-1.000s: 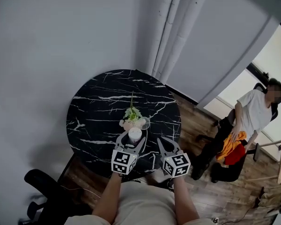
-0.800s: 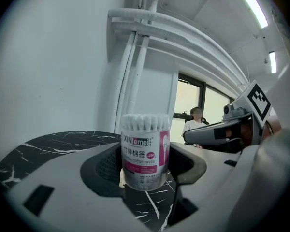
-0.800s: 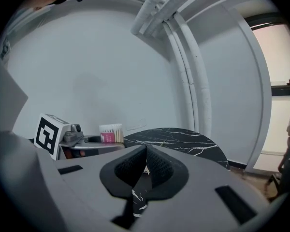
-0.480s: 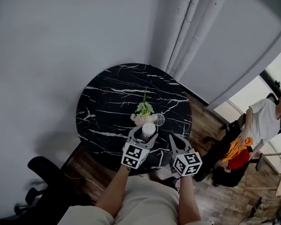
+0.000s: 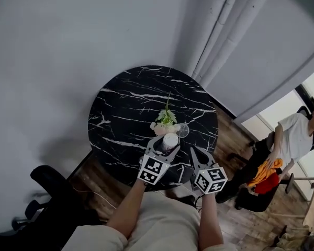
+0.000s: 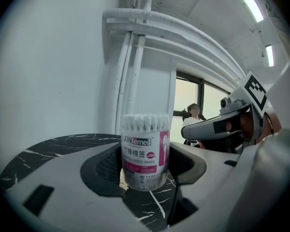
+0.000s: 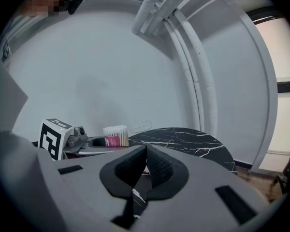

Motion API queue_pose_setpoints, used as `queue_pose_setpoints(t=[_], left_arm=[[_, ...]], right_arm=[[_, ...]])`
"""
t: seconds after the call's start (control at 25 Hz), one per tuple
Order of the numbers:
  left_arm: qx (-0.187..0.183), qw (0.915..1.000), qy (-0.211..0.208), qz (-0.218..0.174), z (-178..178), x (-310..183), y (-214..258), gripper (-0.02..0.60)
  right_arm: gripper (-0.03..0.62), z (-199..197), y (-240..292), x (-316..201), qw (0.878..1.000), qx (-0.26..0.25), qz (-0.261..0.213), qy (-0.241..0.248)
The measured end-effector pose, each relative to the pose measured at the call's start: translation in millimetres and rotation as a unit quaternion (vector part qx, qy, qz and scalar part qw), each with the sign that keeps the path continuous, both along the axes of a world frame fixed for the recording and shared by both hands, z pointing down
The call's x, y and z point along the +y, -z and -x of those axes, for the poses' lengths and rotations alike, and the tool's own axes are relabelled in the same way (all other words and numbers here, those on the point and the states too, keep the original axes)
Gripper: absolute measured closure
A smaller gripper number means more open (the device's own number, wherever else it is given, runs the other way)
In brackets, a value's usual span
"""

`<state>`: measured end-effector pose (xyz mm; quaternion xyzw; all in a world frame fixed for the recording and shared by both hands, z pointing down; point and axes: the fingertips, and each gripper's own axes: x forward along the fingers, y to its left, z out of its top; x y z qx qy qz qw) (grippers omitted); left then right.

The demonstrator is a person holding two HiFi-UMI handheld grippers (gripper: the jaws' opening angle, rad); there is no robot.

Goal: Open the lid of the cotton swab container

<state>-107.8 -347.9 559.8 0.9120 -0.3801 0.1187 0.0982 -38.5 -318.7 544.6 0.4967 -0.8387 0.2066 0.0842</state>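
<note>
Only up close: container (image 6: 145, 149), label (image 6: 141, 156) legible.

Flowers (image 5: 166, 120), perhaps a glass (image 5: 183, 130), behind container (image 5: 170, 140)

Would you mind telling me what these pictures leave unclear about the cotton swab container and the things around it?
- Whether the cotton swab container still has its lid on: the top is see-through in the left gripper view and too small in the head view.
- What the clear round item beside the flowers is: too small in the head view to name.
- The smaller print on the container: blurred in the left gripper view.
</note>
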Motion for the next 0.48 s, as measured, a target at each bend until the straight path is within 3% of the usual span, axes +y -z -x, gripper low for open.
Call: queue_pose_setpoints(t=[0.48], left_arm=[[-0.01,0.9999,-0.012,-0.006,-6.8,0.9,0.3,0.314]], right_arm=[[0.562,2.7,4.7,2.2,1.0,-0.02,-0.008,0.02]])
